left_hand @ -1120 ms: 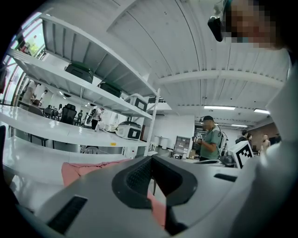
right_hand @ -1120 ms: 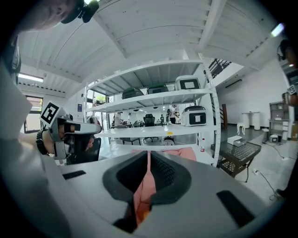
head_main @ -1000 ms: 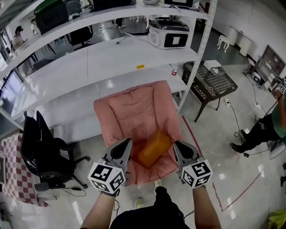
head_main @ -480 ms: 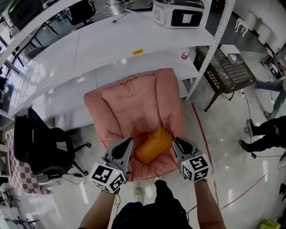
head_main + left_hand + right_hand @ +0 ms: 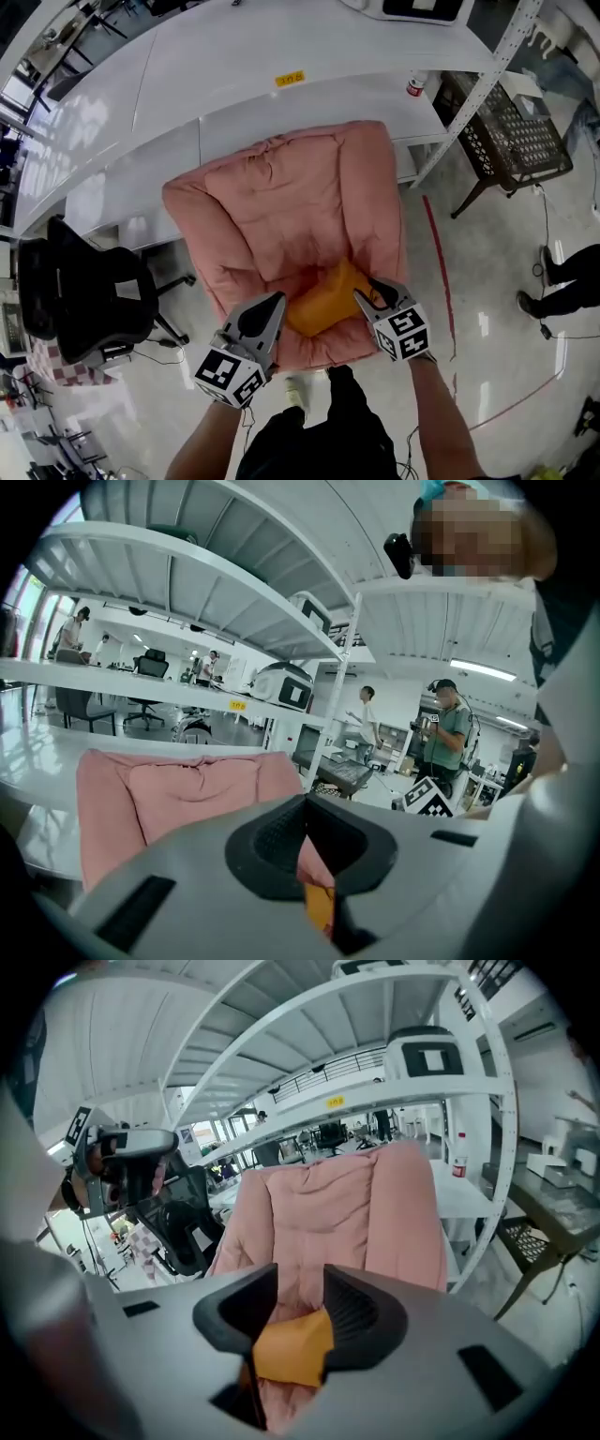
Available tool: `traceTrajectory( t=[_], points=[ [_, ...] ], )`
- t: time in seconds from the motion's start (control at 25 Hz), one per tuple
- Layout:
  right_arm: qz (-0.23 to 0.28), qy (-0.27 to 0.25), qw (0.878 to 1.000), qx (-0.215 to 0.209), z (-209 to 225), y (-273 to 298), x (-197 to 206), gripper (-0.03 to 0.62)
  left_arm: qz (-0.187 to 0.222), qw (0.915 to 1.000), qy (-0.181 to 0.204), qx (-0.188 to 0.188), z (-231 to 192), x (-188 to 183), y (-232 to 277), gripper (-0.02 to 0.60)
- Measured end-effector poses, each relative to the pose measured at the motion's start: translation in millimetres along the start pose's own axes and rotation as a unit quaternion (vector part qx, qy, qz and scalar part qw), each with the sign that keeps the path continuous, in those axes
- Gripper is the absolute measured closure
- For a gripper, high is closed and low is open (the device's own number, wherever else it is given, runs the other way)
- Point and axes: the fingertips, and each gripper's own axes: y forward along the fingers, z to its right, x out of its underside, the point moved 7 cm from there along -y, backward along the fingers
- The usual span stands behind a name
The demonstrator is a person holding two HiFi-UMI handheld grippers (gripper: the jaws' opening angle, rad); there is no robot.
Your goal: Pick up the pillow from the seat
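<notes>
— Where is the pillow [image 5: 323,300] just now?

— Down on the front of the pink seat [image 5: 281,197]. It's the orange one, lying slantwise on the cushion, with a gripper at either end.

— Has the right gripper [image 5: 292,1302] got hold of it?

— Its jaws stand a little way apart, and one orange corner of the pillow sits in the gap between them. From above, its tips lie right at the pillow's right end. The pillow rests flat on the cushion.

— And the left gripper [image 5: 258,319]?

— Just beside the pillow's left end, over the seat's front edge. Its jaws are brought together at the tips with nothing between them. Only a sliver of pink and orange shows past them.

— What else is about?

— A white shelf surface [image 5: 234,75] runs behind the seat's back, and a black office chair [image 5: 84,300] stands off to the left on the glossy floor [image 5: 506,309].
</notes>
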Motion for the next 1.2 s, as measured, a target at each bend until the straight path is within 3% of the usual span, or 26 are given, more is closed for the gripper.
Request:
traceTrajectory(
  t=[0.36, 0.72, 1.2],
  points=[
    [-0.077, 0.013, 0.997, -0.028, 35.6, 84.0, 47.7, 0.431, -0.036, 0.9991, -0.018, -0.011, -18.6, 25.3, 38.4, 0.575],
    [-0.119, 0.017, 0.992, -0.043, 64.3, 148.9, 82.1, 0.419, -0.069, 0.9967, -0.039, -0.016, -28.0, 57.8, 58.5, 0.575],
    [-0.154, 0.023, 0.985, -0.072, 71.8, 187.7, 101.4, 0.382, -0.069, 0.9958, -0.057, -0.021, -40.5, 92.7, 82.3, 0.575]
  ],
)
